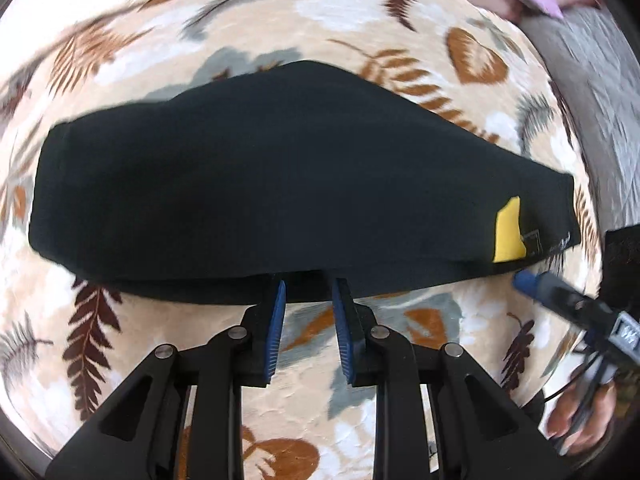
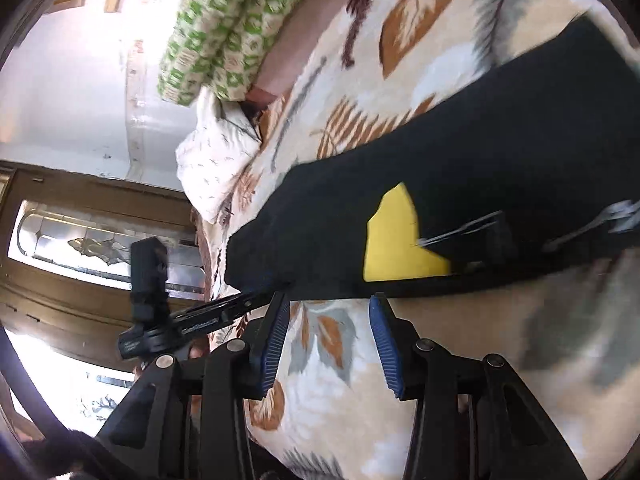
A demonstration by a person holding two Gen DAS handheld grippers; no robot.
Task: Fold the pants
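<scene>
A bed is covered by a cream blanket (image 1: pixel 280 8) printed with brown and grey leaves and feathers. At its far end lie a green and white patterned pillow (image 2: pixel 216 28) and a white pillow (image 2: pixel 216 160) with small dark marks, the two touching. Beyond them stands a white wall (image 2: pixel 72 92), brightly lit. Beside it is a wooden door frame (image 2: pixel 80 192) holding a leaded glass pane (image 2: pixel 96 244) with daylight coming through. A grey quilted cover (image 1: pixel 600 92) lies at the blanket's edge.
</scene>
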